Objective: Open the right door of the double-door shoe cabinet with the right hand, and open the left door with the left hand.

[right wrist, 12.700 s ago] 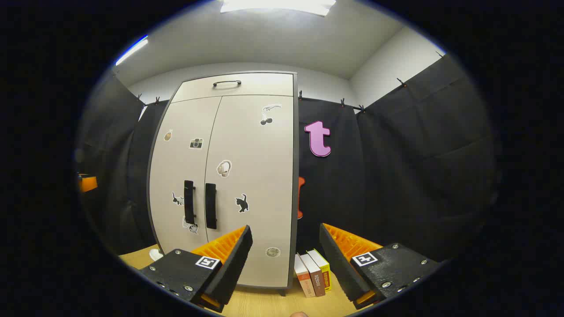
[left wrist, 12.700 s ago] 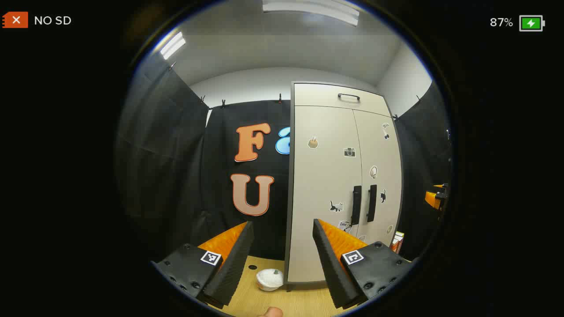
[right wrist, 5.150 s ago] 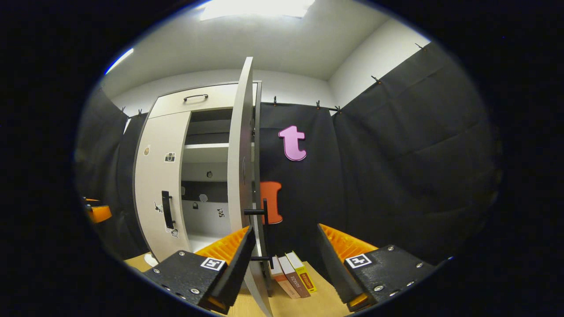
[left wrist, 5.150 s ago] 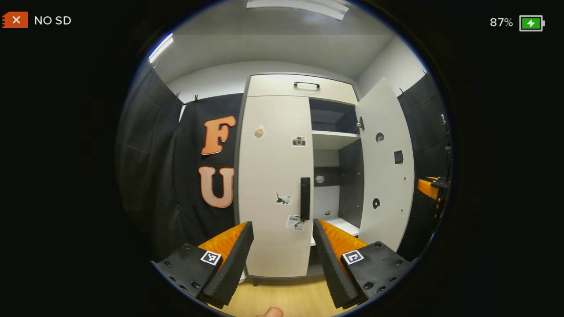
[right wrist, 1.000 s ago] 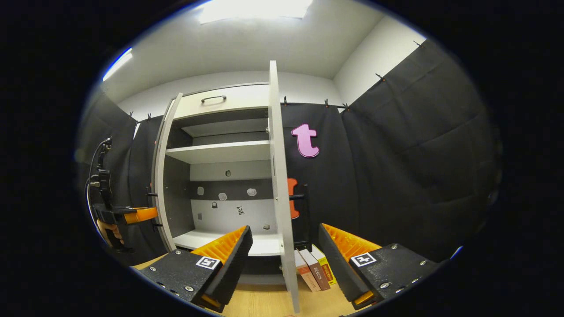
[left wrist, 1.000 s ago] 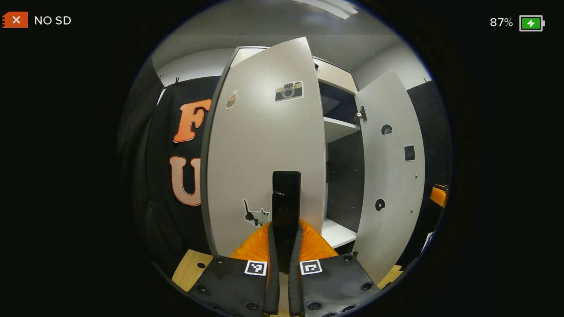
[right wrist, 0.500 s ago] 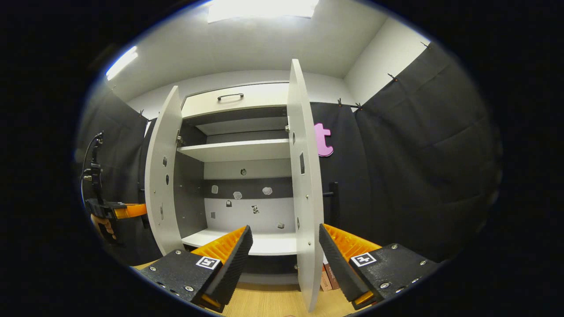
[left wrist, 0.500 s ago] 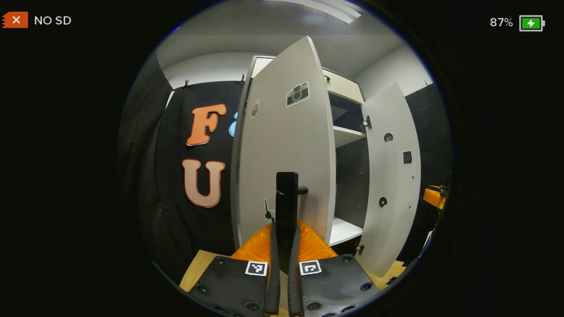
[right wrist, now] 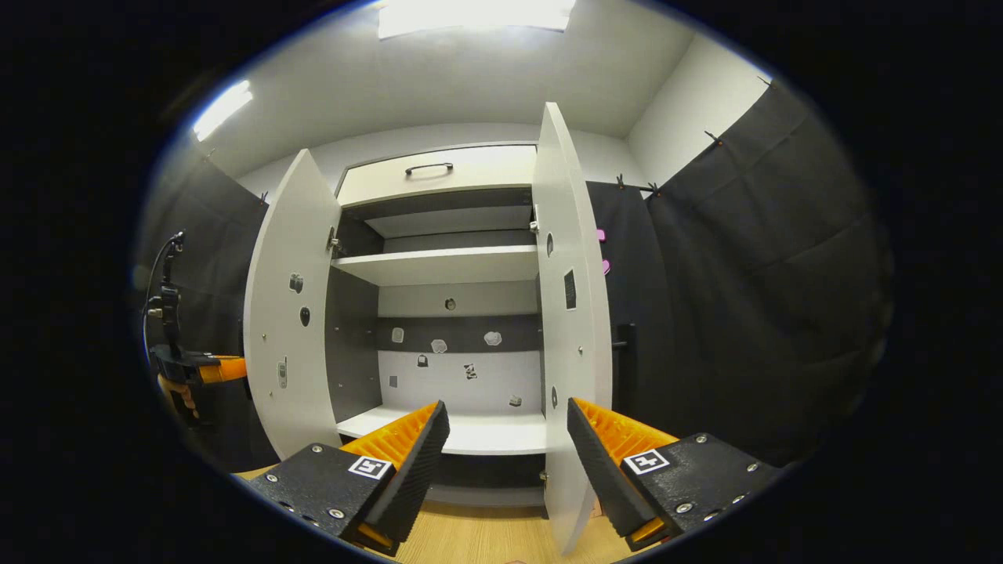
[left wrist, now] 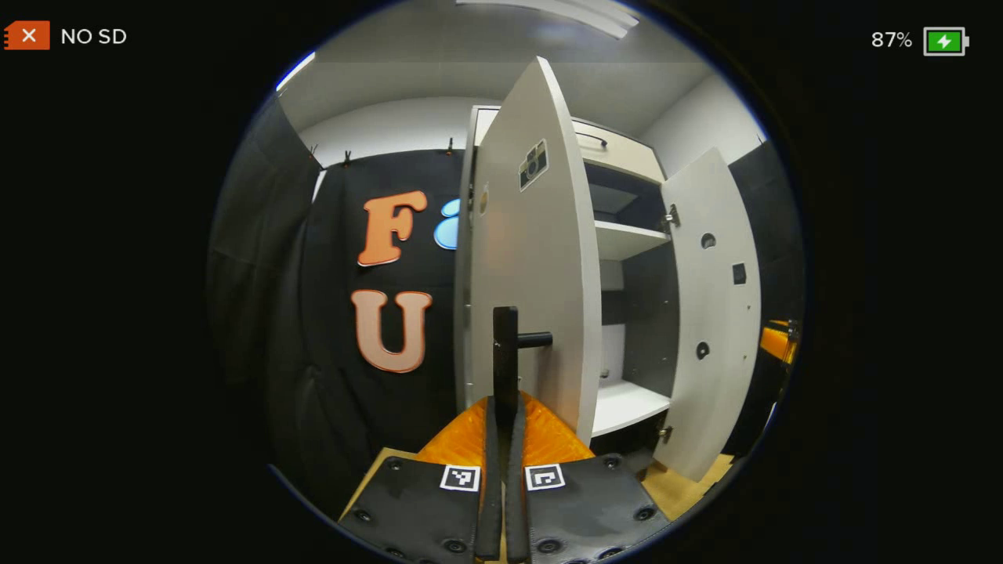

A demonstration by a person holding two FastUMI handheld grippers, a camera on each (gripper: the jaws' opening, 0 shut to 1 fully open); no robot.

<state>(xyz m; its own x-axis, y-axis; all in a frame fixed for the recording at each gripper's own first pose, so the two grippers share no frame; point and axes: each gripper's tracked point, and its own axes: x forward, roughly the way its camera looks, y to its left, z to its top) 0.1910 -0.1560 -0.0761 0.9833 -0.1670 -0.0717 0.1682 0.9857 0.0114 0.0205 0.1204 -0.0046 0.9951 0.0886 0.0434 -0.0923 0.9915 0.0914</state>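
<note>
The pale shoe cabinet stands with both doors swung out and its shelves bare. In the left gripper view my left gripper is shut on the black handle of the left door, which I see nearly edge-on. The right door stands wide open beyond it. In the right gripper view my right gripper is open and holds nothing, a little in front of the right door, whose handle points away. The left gripper and a hand sit behind the left door.
A drawer with a black handle tops the cabinet. Black cloth walls close in on both sides. The light wooden surface runs under the cabinet and the grippers. The right gripper shows at the far right of the left gripper view.
The left door has swung farther out with my left gripper still shut on its handle. The right gripper view has shifted so the right door now hides the books and most of the pink letter.
</note>
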